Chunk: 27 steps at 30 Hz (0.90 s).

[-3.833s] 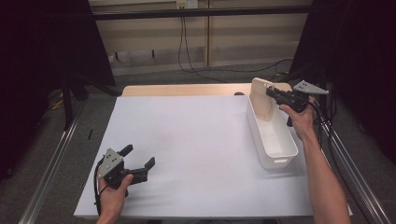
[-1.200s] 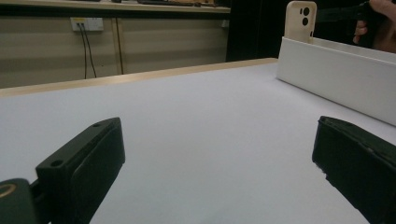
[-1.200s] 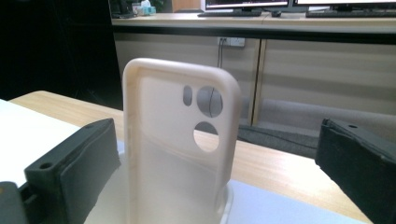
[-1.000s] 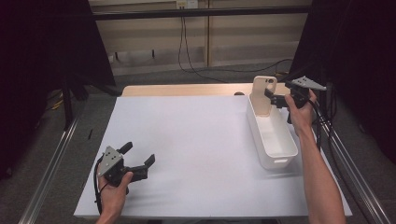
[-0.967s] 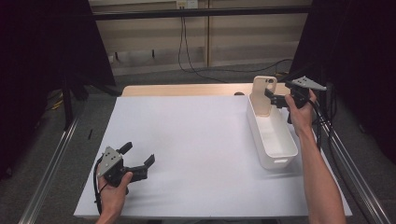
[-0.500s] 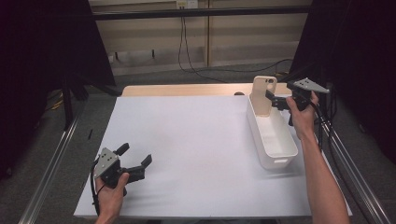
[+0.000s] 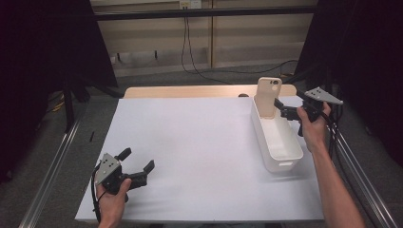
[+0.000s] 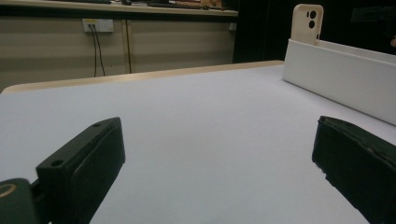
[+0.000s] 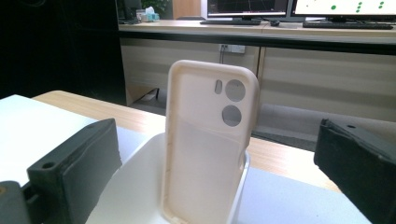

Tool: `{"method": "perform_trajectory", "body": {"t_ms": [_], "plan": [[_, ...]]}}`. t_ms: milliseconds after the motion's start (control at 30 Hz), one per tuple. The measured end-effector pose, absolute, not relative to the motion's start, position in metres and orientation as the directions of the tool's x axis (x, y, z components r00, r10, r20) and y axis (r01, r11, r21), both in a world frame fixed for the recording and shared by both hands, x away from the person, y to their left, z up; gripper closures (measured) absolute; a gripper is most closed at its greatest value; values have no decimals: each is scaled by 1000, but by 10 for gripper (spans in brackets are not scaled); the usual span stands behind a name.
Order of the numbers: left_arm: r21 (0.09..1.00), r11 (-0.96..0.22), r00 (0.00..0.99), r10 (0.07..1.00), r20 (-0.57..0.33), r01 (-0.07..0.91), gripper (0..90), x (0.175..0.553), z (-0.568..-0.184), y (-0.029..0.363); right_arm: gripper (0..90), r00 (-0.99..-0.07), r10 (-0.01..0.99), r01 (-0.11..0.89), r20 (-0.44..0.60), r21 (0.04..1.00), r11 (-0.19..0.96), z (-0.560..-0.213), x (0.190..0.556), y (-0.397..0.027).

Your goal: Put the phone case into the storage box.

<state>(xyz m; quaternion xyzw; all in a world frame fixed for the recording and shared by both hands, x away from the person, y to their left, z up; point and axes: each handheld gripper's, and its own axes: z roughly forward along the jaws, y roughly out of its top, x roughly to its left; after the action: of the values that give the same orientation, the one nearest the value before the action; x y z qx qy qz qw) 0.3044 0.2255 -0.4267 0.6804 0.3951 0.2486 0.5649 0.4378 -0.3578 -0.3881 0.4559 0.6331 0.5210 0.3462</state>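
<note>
A cream phone case [image 7: 268,96] stands upright against the far end wall of a long white bin [image 7: 260,130] on the right of the table. My right gripper [image 7: 281,109] hovers just right of the case, over the bin's far end, open and holding nothing. In the right gripper view the case [image 9: 208,140] rises from the bin [image 9: 135,191] with its camera holes at the top, ahead of the spread jaws and apart from them. My left gripper [image 7: 138,159] rests open at the near left of the white tabletop, with nothing between its jaws.
A white sheet [image 7: 199,142] covers the table, and a wooden strip [image 7: 190,91] shows along its far edge. Metal rails run down both sides. The left gripper view looks low across the sheet to the bin [image 8: 341,70] and the case [image 8: 307,23].
The right gripper has drawn back a little from the case, which now stands on its own in the bin. The left hand has shifted slightly toward the near edge.
</note>
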Motion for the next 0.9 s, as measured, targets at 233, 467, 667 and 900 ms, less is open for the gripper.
{"method": "perform_trajectory", "body": {"t_ms": [233, 467, 667, 900], "plan": [[968, -37, 570, 813, -115, 249, 25, 303, -425, 225, 0, -353, 935, 192, 15, 980, 57, -380, 421, -356], [970, -30, 568, 815, -116, 241, 23, 301, -424, 227, 0, -363, 932, 193, 25, 980, 49, -380, 404, -355], [968, -38, 564, 818, -112, 247, 23, 302, -424, 227, 4, -362, 931, 194, 40, 980, 33, -379, 391, -357], [966, -40, 565, 817, -115, 255, 24, 301, -424, 226, 6, -352, 935, 197, 46, 980, 26, -383, 376, -359]]}}
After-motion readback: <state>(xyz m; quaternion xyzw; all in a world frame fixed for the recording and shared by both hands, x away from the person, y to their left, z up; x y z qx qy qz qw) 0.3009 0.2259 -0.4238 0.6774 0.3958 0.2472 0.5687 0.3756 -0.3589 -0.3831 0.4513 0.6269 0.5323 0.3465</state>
